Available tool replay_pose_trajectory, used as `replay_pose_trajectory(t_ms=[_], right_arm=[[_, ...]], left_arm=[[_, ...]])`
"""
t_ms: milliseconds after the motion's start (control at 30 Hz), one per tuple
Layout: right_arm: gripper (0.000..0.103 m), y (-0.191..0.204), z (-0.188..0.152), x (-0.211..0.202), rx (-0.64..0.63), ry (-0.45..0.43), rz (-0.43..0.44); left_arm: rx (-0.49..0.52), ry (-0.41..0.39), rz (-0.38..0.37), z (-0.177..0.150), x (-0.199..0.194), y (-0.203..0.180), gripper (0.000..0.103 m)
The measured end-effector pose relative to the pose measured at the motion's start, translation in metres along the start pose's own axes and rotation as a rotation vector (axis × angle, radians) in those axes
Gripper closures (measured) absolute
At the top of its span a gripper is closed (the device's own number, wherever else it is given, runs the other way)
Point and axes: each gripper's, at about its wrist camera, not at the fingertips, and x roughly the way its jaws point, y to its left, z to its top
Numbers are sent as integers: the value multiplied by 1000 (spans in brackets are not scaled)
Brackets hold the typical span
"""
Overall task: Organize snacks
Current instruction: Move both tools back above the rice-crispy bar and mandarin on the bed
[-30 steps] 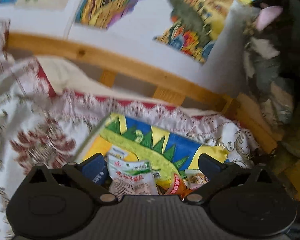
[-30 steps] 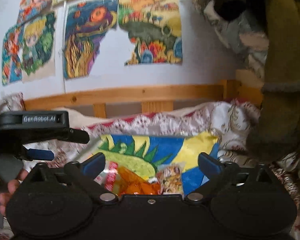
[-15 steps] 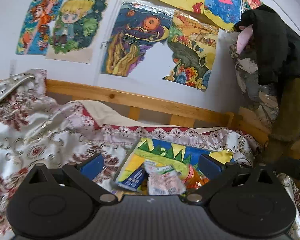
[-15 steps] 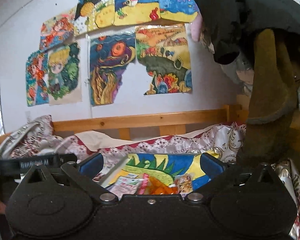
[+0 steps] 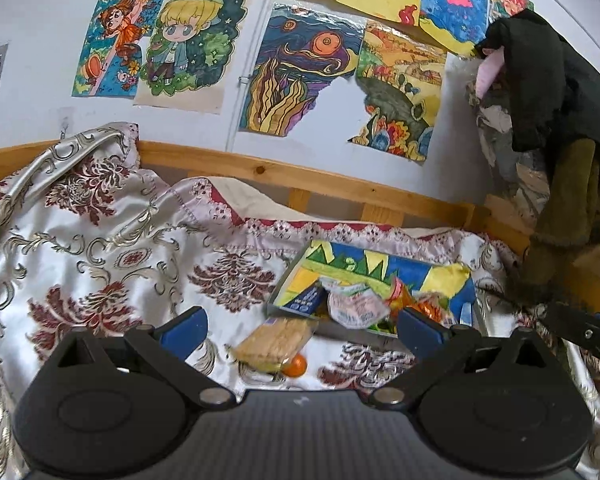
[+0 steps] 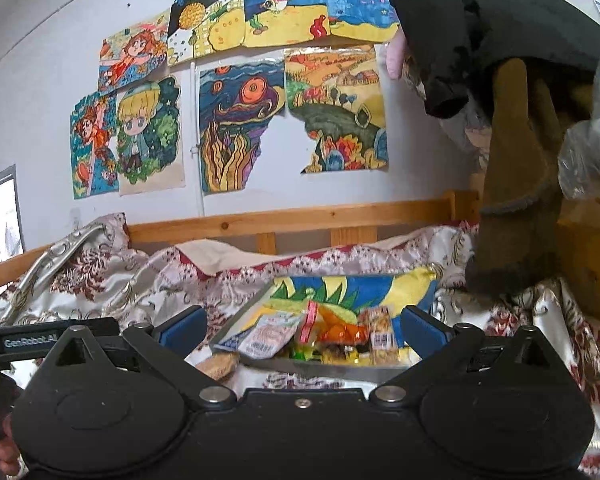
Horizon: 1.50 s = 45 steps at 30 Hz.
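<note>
A shallow box lined with a dinosaur drawing lies on the bed and holds several snack packets, among them a white one and an orange one. Outside the box, on the bedspread, lie a clear pack of biscuits and a small orange fruit. My left gripper hovers open above the biscuits and box edge, holding nothing. My right gripper is open too, in front of the box, empty.
A floral satin bedspread covers the bed, bunched at the left. A wooden rail runs behind, below a wall of drawings. Dark clothes hang at the right. The other gripper's body shows at the left, a hand below it.
Both grippers have pulled back and up from the box, so more of the bed and wall shows. The biscuit pack and orange fruit have come into the left wrist view.
</note>
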Motion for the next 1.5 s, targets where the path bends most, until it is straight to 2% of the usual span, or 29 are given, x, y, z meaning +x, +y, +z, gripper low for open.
replay_pose_trajectory(t_ms=[500,1067,1500], right_arm=[[1,4,-36,-19,-3,79,-13],[1,14,-63,-5,-27,185,13],[1,9,-72,2,-10,225,6]], left_arm=[[39,77,31,-33,-21,4,0],[54,196,69,-57,-5,9,0],[51,240,96,-62,5,11,0]])
